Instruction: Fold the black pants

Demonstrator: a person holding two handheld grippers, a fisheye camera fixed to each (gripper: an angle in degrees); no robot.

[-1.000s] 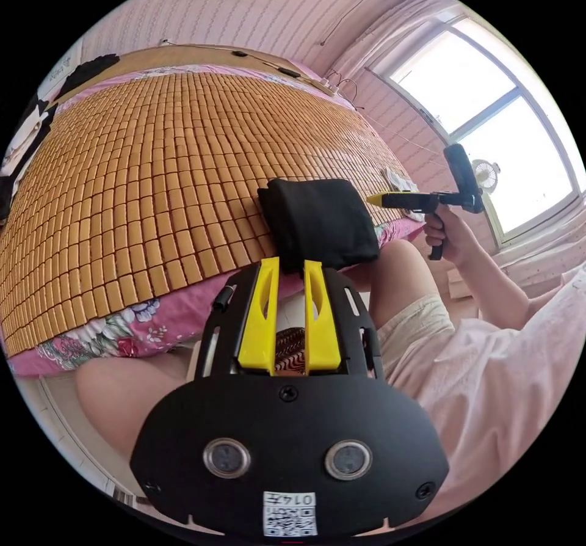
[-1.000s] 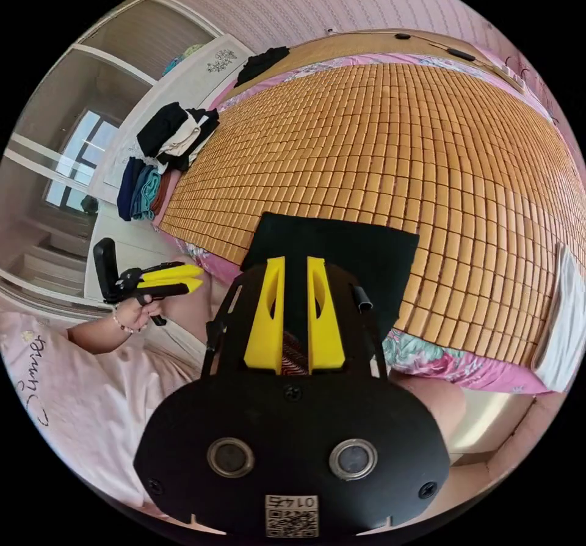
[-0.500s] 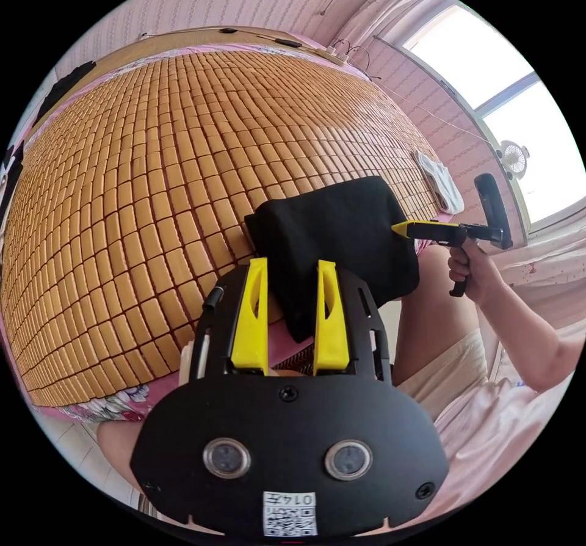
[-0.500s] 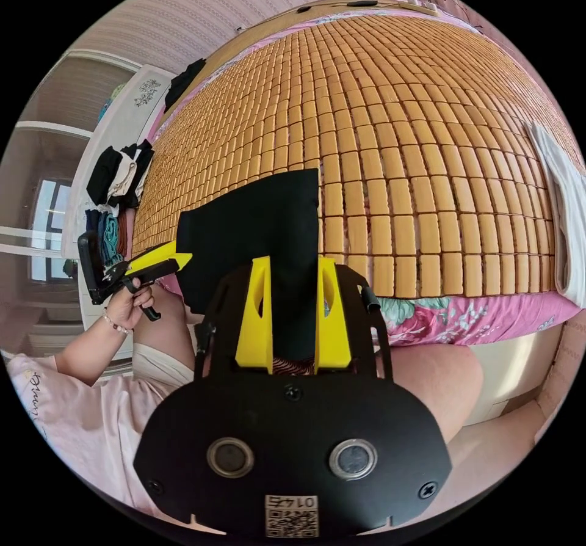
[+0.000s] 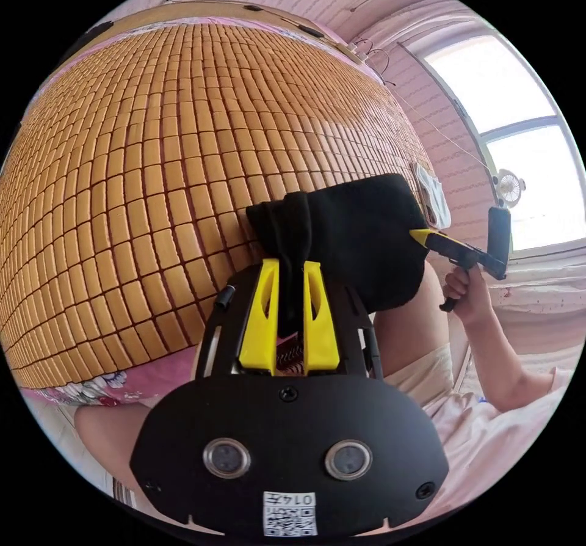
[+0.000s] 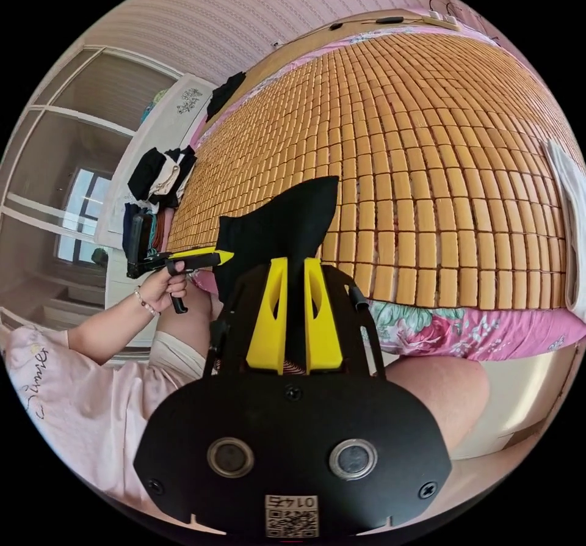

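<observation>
Nearest the bed's front edge, the left gripper (image 5: 290,274) has its two yellow jaws closed on a bunched corner of the black pants (image 5: 354,234), cloth filling the narrow gap between them. The right gripper (image 6: 295,271) is likewise clamped on the pants (image 6: 278,228) from the opposite side; seen from the left gripper view, its yellow tip (image 5: 421,236) is pressed into the far edge of the bundle, held by the person's hand (image 5: 462,292).

The pants sit at the bed's front edge, already a compact folded wad, partly lifted off the bamboo mat (image 5: 152,161), with one corner peaking upward in the right gripper view. The person's knees lie just below the bed's edge, beneath the bundle.

Judging by the way it sags and puckers at each pinch, the fabric is soft, limp and light, not slippery, and not fragile. It will droop wherever it is unsupported, so the sensible holds are the two outer corners of the folded stack, catching all layers together so they do not slide apart.

Farther across the bed from that edge, the mat is bare; a white cloth (image 6: 564,204) lies near its side edge. Beyond the bed, a stack of clothes (image 6: 160,173) rests beside a white cabinet (image 6: 165,118), and a window (image 5: 519,143) with a small fan (image 5: 508,185) brightens the wall.
</observation>
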